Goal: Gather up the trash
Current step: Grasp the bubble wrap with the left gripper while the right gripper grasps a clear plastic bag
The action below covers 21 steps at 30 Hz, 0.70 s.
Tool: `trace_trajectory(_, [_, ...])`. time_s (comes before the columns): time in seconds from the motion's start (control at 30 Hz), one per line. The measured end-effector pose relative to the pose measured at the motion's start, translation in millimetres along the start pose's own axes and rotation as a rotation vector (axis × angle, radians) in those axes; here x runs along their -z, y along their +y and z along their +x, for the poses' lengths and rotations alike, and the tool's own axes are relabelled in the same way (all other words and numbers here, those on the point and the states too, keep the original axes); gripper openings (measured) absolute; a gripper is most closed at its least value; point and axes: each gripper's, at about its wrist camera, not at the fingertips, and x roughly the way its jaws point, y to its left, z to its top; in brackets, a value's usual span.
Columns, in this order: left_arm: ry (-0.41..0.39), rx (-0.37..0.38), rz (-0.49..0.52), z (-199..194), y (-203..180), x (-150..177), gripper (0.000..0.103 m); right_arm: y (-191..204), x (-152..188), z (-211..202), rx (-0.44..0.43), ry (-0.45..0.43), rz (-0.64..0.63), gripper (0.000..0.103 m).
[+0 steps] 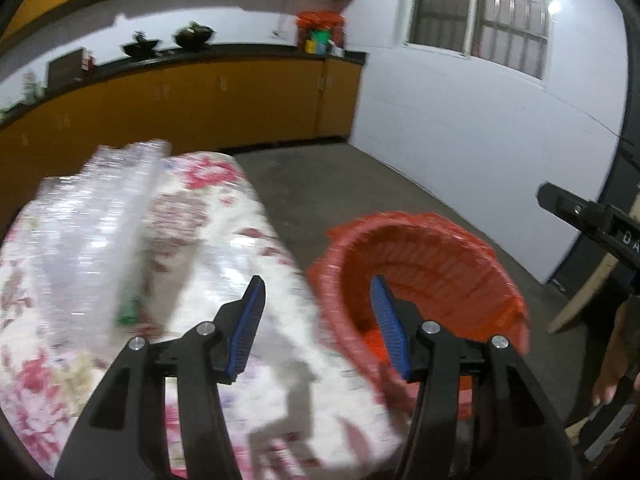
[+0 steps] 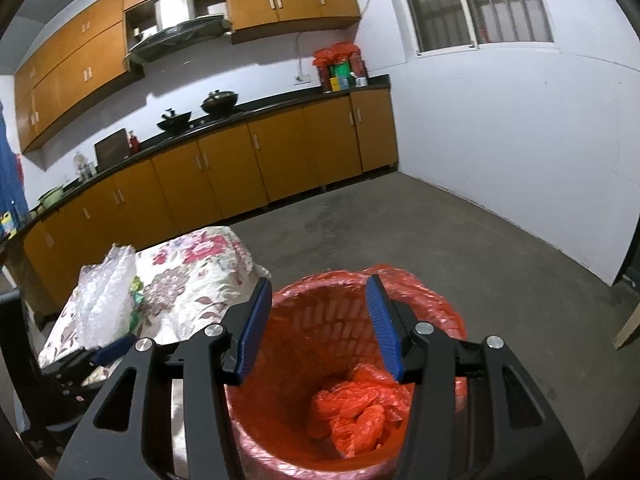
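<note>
Since the crinkly clear plastic wrap (image 2: pixel 105 298) on the floral tablecloth (image 2: pixel 192 280) looks featherlight and floppy, I'd pinch a bunched fold, not a loose edge. Both the left gripper (image 1: pixel 318 320) and right gripper (image 2: pixel 318 322) have jaws apart, empty. The red-lined bin (image 2: pixel 400 280) sits just beside the table.

One red-lined bin (image 2: pixel 360 360), one sheet of clear plastic wrap (image 2: pixel 104 296) and two dark woks (image 2: pixel 174 120) are counted.
</note>
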Motion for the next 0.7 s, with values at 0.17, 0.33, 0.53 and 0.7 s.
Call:
trace_trajectory(0.17, [-0.084,-0.184,-0.046,-23,42,-3,0.069,21,5,7,-0.048,0.030,-0.016,0.050])
trace_trajectory(0.33, [-0.096,-0.331,-0.106,-26,85,-10,0.073,47,12,17,-0.102,0.069,-0.056,0.050])
trace_trajectory(0.53, [-0.056,-0.421,-0.126,-10,117,-15,0.073,69,20,25,-0.142,0.107,-0.086,0.050])
trace_trajectory(0.7, [-0.002,-0.413,-0.117,6,122,-12,0.073,82,27,30,-0.155,0.131,-0.105,0.050])
